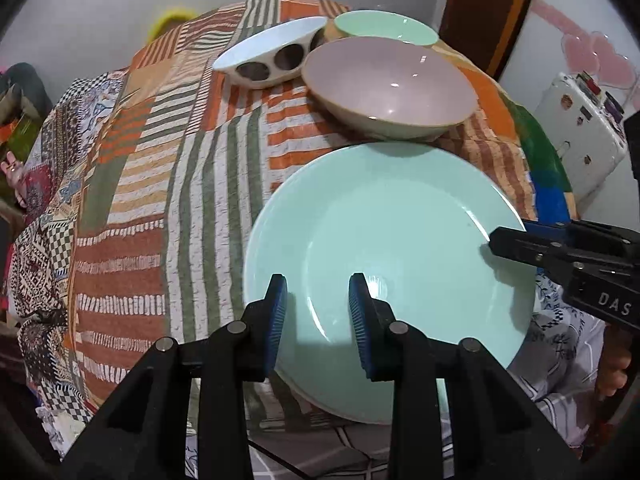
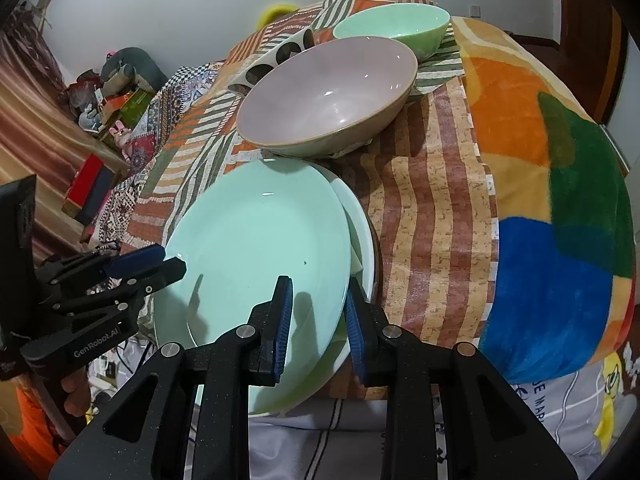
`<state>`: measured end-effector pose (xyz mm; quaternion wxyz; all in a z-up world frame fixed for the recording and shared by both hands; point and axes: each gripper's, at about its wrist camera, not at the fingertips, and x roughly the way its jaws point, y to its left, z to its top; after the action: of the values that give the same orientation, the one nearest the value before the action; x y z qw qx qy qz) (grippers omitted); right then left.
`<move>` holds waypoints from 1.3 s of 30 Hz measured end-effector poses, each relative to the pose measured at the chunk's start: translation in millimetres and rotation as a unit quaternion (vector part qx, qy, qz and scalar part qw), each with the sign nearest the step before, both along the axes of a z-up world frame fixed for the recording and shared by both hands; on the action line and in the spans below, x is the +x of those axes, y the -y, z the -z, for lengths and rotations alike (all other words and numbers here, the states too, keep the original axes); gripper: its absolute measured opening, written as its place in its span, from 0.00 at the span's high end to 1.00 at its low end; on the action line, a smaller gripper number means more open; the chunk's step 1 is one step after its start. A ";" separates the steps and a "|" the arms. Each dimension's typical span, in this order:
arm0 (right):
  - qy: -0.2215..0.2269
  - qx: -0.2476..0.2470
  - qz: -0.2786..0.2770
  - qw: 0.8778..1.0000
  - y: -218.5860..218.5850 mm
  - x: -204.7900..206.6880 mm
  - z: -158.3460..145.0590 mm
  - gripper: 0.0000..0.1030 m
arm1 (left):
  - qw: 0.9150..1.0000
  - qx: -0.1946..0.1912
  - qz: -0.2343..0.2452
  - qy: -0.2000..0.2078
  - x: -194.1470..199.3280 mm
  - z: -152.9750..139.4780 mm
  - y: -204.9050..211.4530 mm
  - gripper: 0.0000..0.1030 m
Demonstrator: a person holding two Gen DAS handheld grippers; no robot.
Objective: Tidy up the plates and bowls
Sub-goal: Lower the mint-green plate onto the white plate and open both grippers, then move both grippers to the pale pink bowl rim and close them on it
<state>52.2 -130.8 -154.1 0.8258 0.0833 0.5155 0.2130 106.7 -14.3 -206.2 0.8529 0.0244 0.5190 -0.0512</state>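
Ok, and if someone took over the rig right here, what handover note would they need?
Left gripper: shut on the near-left rim of the top mint plate.
Right gripper: shut on the same plate's right rim.
Things: the top plate sits offset over a second mint plate on the patchwork cloth. Behind are a pink-grey bowl, a green bowl and a tilted white spotted bowl, all separate.
Done: plates nearly stacked.
Left: probably square the top plate, release it, then nest the bowls.
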 end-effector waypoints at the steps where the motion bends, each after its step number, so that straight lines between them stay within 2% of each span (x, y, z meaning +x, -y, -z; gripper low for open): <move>1: -0.001 0.001 0.001 1.000 0.0 0.2 -0.3 0.76 | 1.000 0.001 0.002 0.002 -0.3 -1.0 1.0 0.70; 6: 0.007 -0.004 0.012 1.000 5.8 -0.7 -5.5 0.75 | 1.000 0.006 -0.001 0.015 -1.9 -9.0 -1.4 0.68; 11: 0.049 -0.020 0.022 0.998 15.4 -3.6 -22.9 0.64 | 0.999 -0.004 -0.017 0.031 -0.4 -24.3 -12.3 0.64; 15: 0.066 -0.022 0.032 0.997 22.6 1.7 -32.3 0.62 | 0.998 -0.009 -0.029 0.055 6.0 -39.6 -19.8 0.57; 23: 0.101 -0.025 0.052 0.993 28.7 16.4 -48.8 0.54 | 0.993 -0.010 -0.045 0.106 36.1 -65.6 -22.7 0.48; 26: 0.111 -0.023 0.057 0.992 29.5 26.0 -54.3 0.52 | 0.992 -0.016 -0.047 0.115 52.4 -70.0 -22.2 0.48; 30: 0.123 -0.023 0.063 0.990 30.4 41.3 -60.1 0.51 | 0.992 -0.019 -0.043 0.116 73.7 -69.4 -18.8 0.47; 33: 0.127 -0.020 0.067 0.989 31.4 51.0 -61.0 0.47 | 0.993 -0.015 -0.041 0.114 89.8 -62.7 -15.1 0.47; 39: 0.119 -0.025 0.062 0.991 26.8 75.6 -53.6 0.47 | 0.995 -0.027 -0.037 0.088 117.9 -40.0 -15.5 0.47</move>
<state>127.8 -157.6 -100.5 0.8947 0.0689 0.4124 0.1569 224.6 1.2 -166.2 0.8970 -0.0131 0.4408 -0.0314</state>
